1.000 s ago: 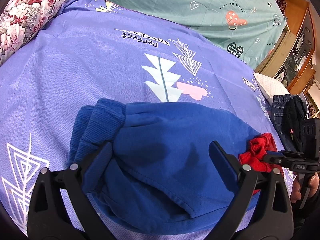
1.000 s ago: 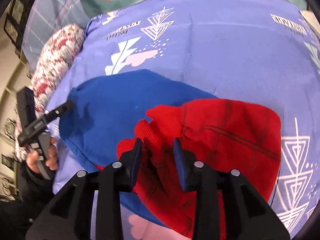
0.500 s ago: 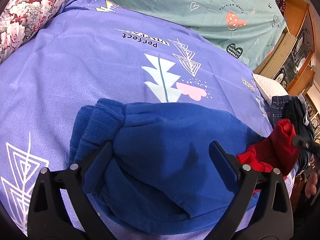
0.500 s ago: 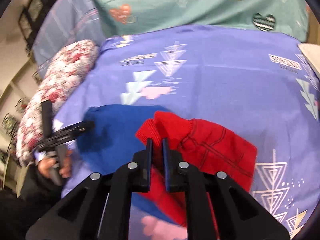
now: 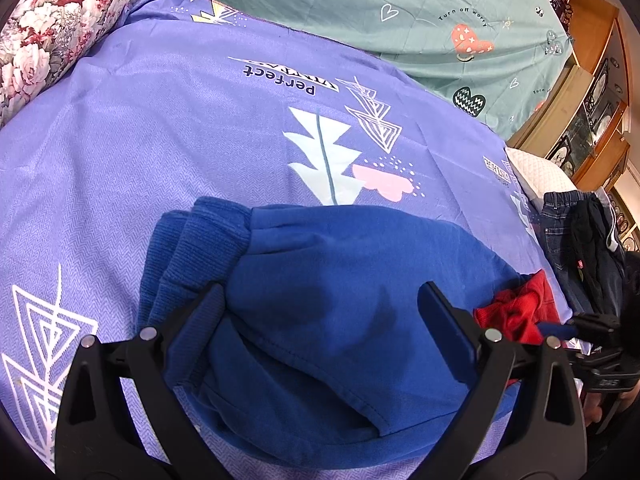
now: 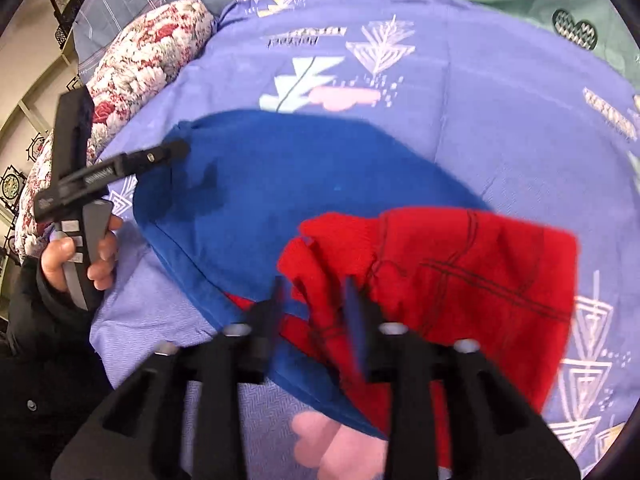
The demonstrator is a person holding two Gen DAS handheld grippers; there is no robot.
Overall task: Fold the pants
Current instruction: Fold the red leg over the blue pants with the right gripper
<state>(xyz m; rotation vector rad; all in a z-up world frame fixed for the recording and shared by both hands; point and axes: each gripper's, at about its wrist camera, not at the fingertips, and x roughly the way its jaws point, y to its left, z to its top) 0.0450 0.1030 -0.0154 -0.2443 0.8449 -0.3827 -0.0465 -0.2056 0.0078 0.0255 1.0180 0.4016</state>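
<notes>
Purple bedsheet (image 5: 160,140) carries the pants (image 5: 340,300), blue over a red waist end (image 6: 460,264), lying folded into a short bundle near the front edge; final tidying is likely left. Left gripper (image 5: 320,312) stands wide open above the blue cloth, gripping nothing. Right gripper (image 6: 316,300) is opening, red cloth between its fingers, unpinched. Sheet print reads "Perfect"; the green sheet (image 5: 400,8) reads "Turn off worry"
</notes>
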